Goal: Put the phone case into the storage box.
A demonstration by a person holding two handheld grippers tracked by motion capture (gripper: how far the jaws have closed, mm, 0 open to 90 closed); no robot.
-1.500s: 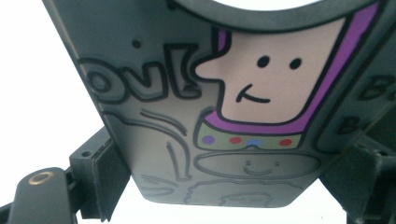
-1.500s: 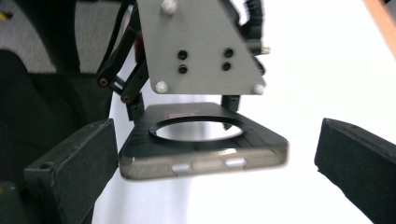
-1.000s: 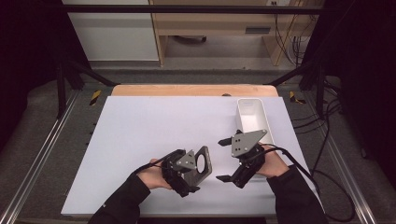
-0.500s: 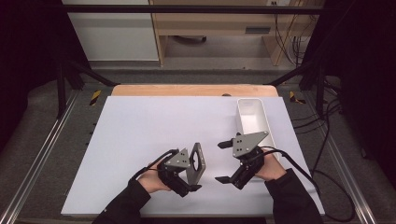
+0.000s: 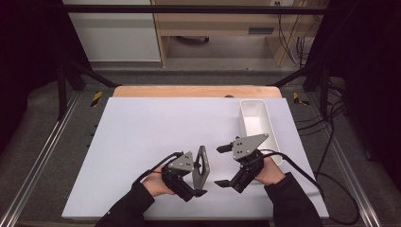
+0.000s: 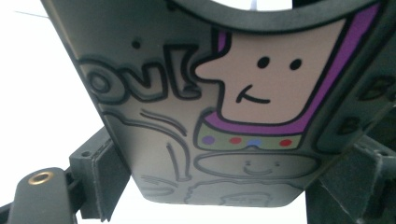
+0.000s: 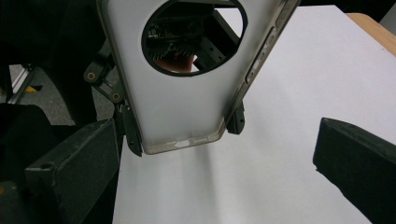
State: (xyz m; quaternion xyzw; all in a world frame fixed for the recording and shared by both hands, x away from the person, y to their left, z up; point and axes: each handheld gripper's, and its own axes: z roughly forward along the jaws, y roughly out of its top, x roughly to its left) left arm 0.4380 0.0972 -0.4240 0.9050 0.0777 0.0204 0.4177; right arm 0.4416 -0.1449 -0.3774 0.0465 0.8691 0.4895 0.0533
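A phone case [image 5: 202, 164] stands on edge above the white table, with my left gripper [image 5: 197, 178] shut on its two long sides. In the left gripper view the case's back [image 6: 210, 116] carries a cartoon face with purple trim, clamped between both jaws. In the right gripper view the case's pale inner side [image 7: 187, 112] with a round camera hole faces me, and the left gripper's fingers [image 7: 126, 128] clasp it. My right gripper [image 5: 220, 166] stands open just right of the case, its jaws [image 7: 215, 172] wide apart with nothing between them.
A white oblong tray [image 5: 257, 125] lies at the right side of the white table top [image 5: 142, 132], just beyond my right hand. A wooden strip [image 5: 189, 91] runs along the far edge. Cables hang off the right side.
My left gripper has turned the phone case up onto its edge and carried it right, closer to the right gripper. The right gripper has stayed open and shifted slightly.
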